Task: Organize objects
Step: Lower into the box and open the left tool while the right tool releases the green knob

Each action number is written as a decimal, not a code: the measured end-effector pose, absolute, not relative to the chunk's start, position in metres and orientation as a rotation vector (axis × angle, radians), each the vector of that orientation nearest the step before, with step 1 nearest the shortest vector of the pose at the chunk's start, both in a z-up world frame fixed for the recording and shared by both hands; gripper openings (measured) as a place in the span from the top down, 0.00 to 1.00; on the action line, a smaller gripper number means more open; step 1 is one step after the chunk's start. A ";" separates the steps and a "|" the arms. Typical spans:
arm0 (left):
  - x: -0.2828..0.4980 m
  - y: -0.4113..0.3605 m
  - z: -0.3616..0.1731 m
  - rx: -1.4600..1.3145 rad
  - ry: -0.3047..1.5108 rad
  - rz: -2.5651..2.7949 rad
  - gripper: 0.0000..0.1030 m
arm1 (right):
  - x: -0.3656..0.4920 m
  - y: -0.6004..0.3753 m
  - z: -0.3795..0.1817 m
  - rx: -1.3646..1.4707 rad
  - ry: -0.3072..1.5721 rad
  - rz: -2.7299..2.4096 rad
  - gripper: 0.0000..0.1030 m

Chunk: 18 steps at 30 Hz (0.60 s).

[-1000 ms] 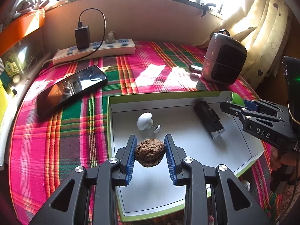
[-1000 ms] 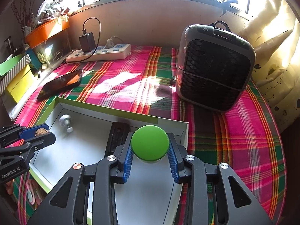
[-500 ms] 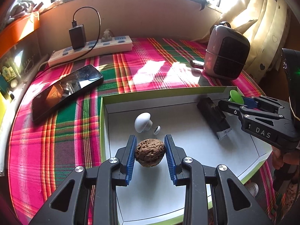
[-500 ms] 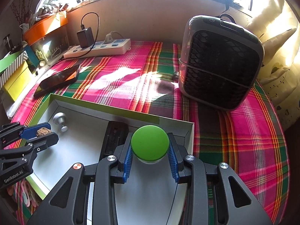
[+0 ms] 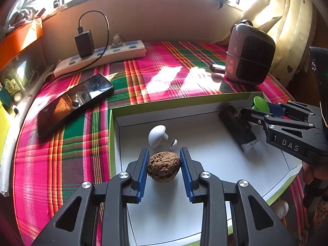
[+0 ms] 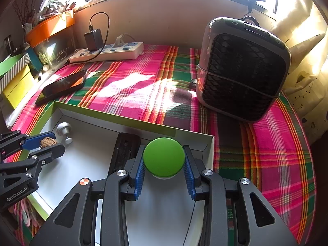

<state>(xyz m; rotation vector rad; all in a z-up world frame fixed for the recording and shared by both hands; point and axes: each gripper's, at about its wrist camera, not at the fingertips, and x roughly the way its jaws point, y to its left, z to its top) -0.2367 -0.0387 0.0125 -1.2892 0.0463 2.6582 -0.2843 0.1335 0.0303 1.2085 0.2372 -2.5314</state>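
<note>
While the plaid tablecloth [image 5: 164,78] is spreading under everything, we are working over the green-rimmed tray [image 5: 184,103] lying on it, near the dark fan heater [image 6: 244,69]. Inside the tray a black rectangular device [image 5: 237,129] and a white mushroom-shaped knob [image 5: 157,136] are lying apart. Our right gripper [image 6: 164,164] is clamping a green round cap [image 6: 164,156] above the tray's far corner — our left gripper [image 5: 163,167] is pinching a walnut [image 5: 163,167] over the tray floor, just beside the knob.
</note>
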 end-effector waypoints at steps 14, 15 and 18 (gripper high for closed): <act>-0.237 -0.039 0.012 -1.293 0.049 2.656 0.72 | -0.286 0.133 0.030 1.212 0.241 -2.539 0.66; -0.237 -0.039 0.012 -1.292 0.053 2.657 0.72 | -0.286 0.133 0.030 1.212 0.240 -2.539 0.66; -0.237 -0.038 0.012 -1.293 0.063 2.659 0.72 | -0.286 0.133 0.030 1.213 0.241 -2.539 0.66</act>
